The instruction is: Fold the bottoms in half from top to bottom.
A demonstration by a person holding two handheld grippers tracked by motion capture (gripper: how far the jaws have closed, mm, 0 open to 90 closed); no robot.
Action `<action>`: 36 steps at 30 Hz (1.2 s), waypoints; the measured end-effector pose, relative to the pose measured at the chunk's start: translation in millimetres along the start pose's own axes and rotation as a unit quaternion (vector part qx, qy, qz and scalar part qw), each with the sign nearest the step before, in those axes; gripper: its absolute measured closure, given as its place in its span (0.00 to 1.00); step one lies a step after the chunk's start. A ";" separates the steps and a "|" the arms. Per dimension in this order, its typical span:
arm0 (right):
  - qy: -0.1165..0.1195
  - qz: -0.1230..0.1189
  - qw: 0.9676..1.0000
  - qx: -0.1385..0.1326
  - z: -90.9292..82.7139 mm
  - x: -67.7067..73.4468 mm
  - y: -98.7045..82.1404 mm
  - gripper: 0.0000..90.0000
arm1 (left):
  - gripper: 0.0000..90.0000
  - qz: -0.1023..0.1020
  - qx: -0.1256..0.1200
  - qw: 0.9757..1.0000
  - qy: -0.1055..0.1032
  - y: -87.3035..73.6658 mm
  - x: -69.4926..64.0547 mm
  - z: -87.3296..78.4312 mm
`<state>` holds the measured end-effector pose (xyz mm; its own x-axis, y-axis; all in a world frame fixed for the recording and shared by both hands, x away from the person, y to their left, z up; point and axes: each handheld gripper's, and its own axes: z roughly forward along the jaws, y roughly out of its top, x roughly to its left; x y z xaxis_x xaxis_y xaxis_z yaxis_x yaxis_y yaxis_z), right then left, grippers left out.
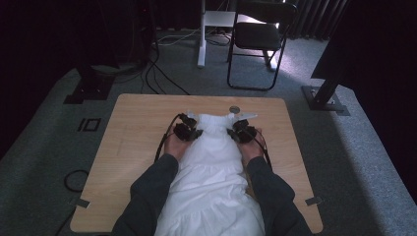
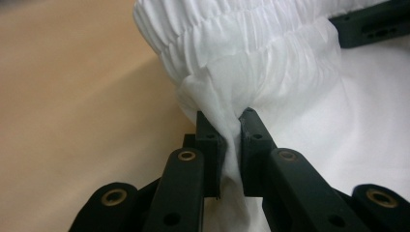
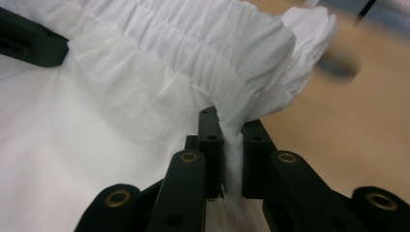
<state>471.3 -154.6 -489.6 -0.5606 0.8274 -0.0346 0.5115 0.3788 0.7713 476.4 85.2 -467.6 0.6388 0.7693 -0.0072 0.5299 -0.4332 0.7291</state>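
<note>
White garment point(image 1: 211, 167): a gathered, smocked cloth article lying lengthwise down the middle of the wooden surface point(image 1: 133, 142), its shirred top edge at the far end and its wide lower part spreading toward the near edge between the person's forearms. Fabric thin, pleated in fine rows along the upper band point(image 2: 227, 29).

Left gripper point(image 1: 187, 131): set at the garment's upper left corner; its fingers point(image 2: 211, 140) are pinching a bunched fold of the white cloth just below the shirred band, cloth pulled up into a peak between them.

Right gripper point(image 1: 244, 131): set at the upper right corner; its fingers point(image 3: 211, 140) are likewise clamped on a narrow fold of the fabric at the edge of the gathered band point(image 3: 193, 34).

Surroundings: small round grey disc point(image 1: 234, 109) on the surface just beyond the garment; black folding chair point(image 1: 260, 34) on the grey carpet behind; cables point(image 1: 157, 78) on the floor at far left.
</note>
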 end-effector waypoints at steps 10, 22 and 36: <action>-0.044 -0.022 0.991 -0.121 -63.6 -9.0 91.1 0.91 | 0.92 0.020 -0.107 0.994 0.025 74.7 15.2 -67.9; 0.000 -0.021 0.993 -0.117 -78.2 2.2 83.6 0.91 | 0.91 0.011 -0.105 0.994 -0.010 49.3 13.2 -81.5; 0.080 -0.043 0.989 -0.118 -130.5 53.4 6.0 0.91 | 0.90 0.041 -0.128 0.988 -0.073 -50.0 -43.8 -132.5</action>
<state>359.4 -162.3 -403.9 -0.7011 0.7127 -0.0210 0.3011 0.3226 0.8974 348.0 135.4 -413.1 0.7574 0.6524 -0.0269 0.3267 -0.3431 0.8806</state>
